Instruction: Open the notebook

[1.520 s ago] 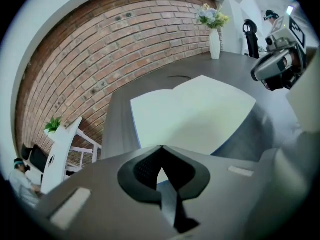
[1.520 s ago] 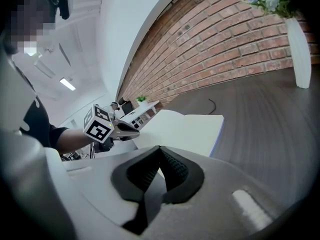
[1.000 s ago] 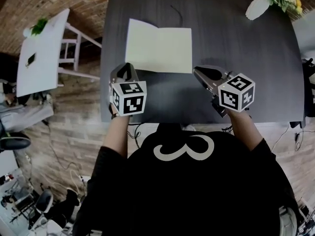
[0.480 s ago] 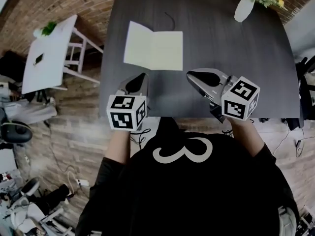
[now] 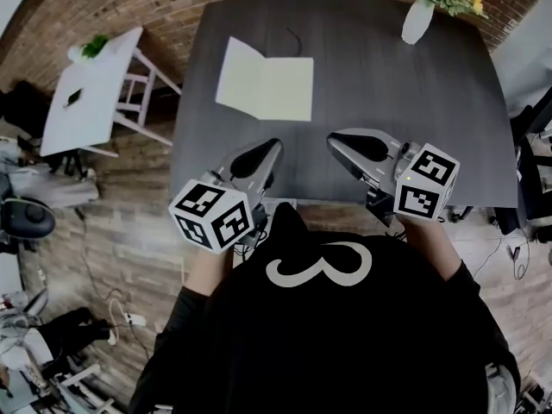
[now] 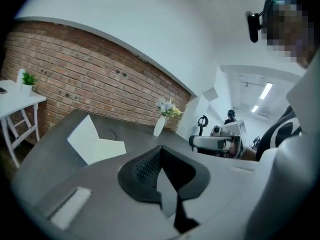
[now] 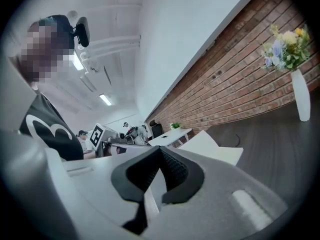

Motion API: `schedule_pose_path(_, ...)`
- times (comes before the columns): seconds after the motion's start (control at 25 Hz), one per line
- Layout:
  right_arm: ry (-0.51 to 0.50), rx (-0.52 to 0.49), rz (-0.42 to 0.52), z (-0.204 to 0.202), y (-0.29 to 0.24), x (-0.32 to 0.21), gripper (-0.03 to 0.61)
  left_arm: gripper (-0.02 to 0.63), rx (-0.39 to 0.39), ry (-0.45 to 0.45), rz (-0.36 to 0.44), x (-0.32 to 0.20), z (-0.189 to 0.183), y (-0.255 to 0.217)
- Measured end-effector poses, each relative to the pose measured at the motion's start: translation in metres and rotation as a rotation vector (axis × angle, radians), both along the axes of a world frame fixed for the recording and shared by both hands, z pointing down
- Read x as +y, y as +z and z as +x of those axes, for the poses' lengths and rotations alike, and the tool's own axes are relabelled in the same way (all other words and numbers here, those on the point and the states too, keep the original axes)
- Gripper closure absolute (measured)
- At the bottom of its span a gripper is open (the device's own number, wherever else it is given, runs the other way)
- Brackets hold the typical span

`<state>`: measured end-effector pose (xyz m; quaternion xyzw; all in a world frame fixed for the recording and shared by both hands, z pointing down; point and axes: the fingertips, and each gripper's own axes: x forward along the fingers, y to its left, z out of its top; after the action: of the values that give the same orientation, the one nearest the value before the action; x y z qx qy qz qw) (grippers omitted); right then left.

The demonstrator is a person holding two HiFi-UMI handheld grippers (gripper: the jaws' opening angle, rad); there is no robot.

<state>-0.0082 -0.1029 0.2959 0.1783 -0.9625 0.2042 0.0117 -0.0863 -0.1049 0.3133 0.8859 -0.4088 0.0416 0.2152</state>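
Observation:
The notebook (image 5: 265,84) lies open on the dark table (image 5: 397,102), pale blank pages up, left page slightly raised. It also shows in the left gripper view as the notebook (image 6: 95,141) and in the right gripper view as the notebook (image 7: 212,148). My left gripper (image 5: 275,147) is held over the table's near edge, well short of the notebook, its jaws shut on nothing. My right gripper (image 5: 333,139) hovers beside it to the right, jaws together and empty. Both point toward the notebook's side of the table. In their own views, the left gripper (image 6: 161,149) and right gripper (image 7: 161,151) show pads meeting.
A white vase of flowers (image 5: 417,15) stands at the table's far right corner. A thin dark cable (image 5: 297,34) lies beyond the notebook. A white side table (image 5: 86,97) with a small plant stands left of the table. Brick wall behind.
Both grippers have drawn back from the notebook toward the person and risen. The left one has rolled, its marker cube now tilted. The notebook stays open and still.

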Motion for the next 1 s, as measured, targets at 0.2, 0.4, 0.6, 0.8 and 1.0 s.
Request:
schedule_pose_path(0.2,-0.006,0.011,0.026,0.004,-0.002,0.007,0.577,0.598,-0.002,-0.002,0.016,0.006,0.006,-0.004)
schedule_pose_path(0.4,-0.005,0.035,0.035,0.008,0.001,0.009,0.577,0.598,0.002,-0.003,0.012,0.01,0.013,-0.004)
schedule_pose_path(0.6,-0.003,0.038,0.027,0.009,0.002,0.006,0.577,0.598,0.004,-0.006,0.011,0.009,0.014,-0.006)
schedule_pose_path(0.8,-0.001,0.049,0.036,0.007,0.003,0.0,0.577,0.598,-0.003,-0.003,0.02,0.006,0.011,-0.009)
schedule_pose_path(1.0,-0.002,0.054,0.04,0.004,0.003,-0.006,0.577,0.598,-0.008,0.0,0.019,-0.001,0.011,-0.011)
